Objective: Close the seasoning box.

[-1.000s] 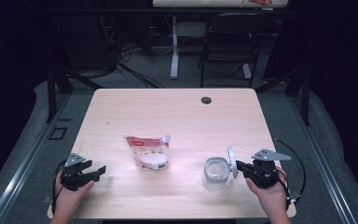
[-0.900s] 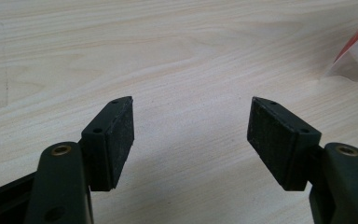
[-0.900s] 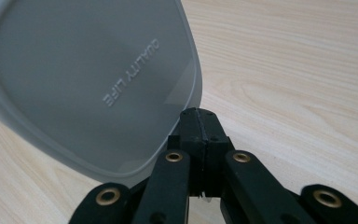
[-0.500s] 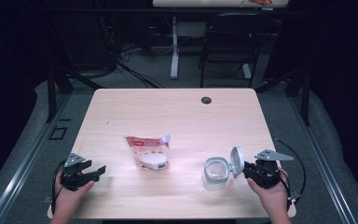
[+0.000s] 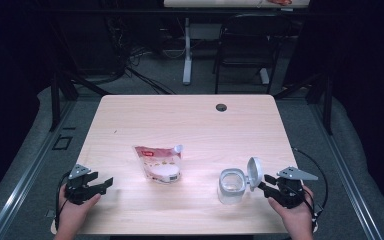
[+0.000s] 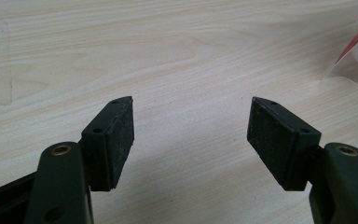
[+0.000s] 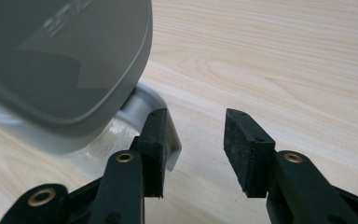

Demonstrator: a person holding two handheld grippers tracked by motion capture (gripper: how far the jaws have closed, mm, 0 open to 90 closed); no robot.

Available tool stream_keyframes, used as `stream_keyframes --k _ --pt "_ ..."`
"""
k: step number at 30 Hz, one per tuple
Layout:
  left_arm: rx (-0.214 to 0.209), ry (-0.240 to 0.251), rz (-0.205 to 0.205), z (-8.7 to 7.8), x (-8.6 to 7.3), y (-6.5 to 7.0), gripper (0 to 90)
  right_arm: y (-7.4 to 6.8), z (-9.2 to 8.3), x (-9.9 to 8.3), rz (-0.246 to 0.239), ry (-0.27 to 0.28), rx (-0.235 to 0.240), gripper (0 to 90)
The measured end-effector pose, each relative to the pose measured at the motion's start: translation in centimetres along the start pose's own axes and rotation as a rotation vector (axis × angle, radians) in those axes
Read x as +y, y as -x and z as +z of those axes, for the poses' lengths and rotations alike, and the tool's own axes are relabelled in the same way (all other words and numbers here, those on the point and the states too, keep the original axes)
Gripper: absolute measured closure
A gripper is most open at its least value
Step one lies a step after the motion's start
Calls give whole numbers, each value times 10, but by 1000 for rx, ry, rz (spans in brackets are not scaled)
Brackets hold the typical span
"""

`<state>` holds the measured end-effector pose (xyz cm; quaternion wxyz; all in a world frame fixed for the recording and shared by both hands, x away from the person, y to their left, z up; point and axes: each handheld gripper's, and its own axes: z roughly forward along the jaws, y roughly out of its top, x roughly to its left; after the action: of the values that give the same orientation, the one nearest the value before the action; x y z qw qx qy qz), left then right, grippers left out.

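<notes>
The pale wooden bench (image 5: 190,125) carries a food pouch (image 5: 158,162) near its centre and, toward four o'clock, a clear jar (image 5: 230,185) whose grey hinged lid (image 5: 254,172) stands up. At eight o'clock the left tongs (image 5: 106,183) gape wide over bare wood, holding nothing. At four o'clock the right tongs (image 7: 193,140) sit partly open, one jaw against the lid's tab, gripping nothing.

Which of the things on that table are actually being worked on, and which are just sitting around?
Likely in use:
- clear container with its hinged lid flipped open
- right tool, jaws apart beside that lid
- pouch, lying flat mid-table
- left tool, open over bare wood

Just there:
- cable hole in the table
- chair and cables behind
</notes>
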<state>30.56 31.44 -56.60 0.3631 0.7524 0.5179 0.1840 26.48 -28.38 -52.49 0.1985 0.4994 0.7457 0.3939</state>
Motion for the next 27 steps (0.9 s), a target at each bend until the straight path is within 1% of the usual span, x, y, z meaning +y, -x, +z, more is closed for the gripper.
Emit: stream_keyframes --k 5,7,15,19,20,24,26,27 --pt "2 -2 -1 0 0 1 321 -5 -5 -4 -19 -14 9 640" --pt "-1 -4 3 1 0 0 321 -7 -5 -6 -37 -18 25 680" --pt "2 -3 -1 0 0 -1 321 -10 -7 -6 -44 -12 41 733" --pt "3 0 -6 0 0 -1 321 -12 -8 -7 -53 -12 41 738" --pt "4 0 -6 -1 -1 -1 321 -14 -8 -9 -56 -21 49 741" --pt "5 -2 -6 0 0 -1 321 -16 -4 -10 -70 -31 51 762" --pt "4 0 -2 0 0 0 321 -18 1 -9 -79 -36 62 803" --pt "4 0 -2 0 0 0 321 -18 1 -9 -79 -36 62 803"
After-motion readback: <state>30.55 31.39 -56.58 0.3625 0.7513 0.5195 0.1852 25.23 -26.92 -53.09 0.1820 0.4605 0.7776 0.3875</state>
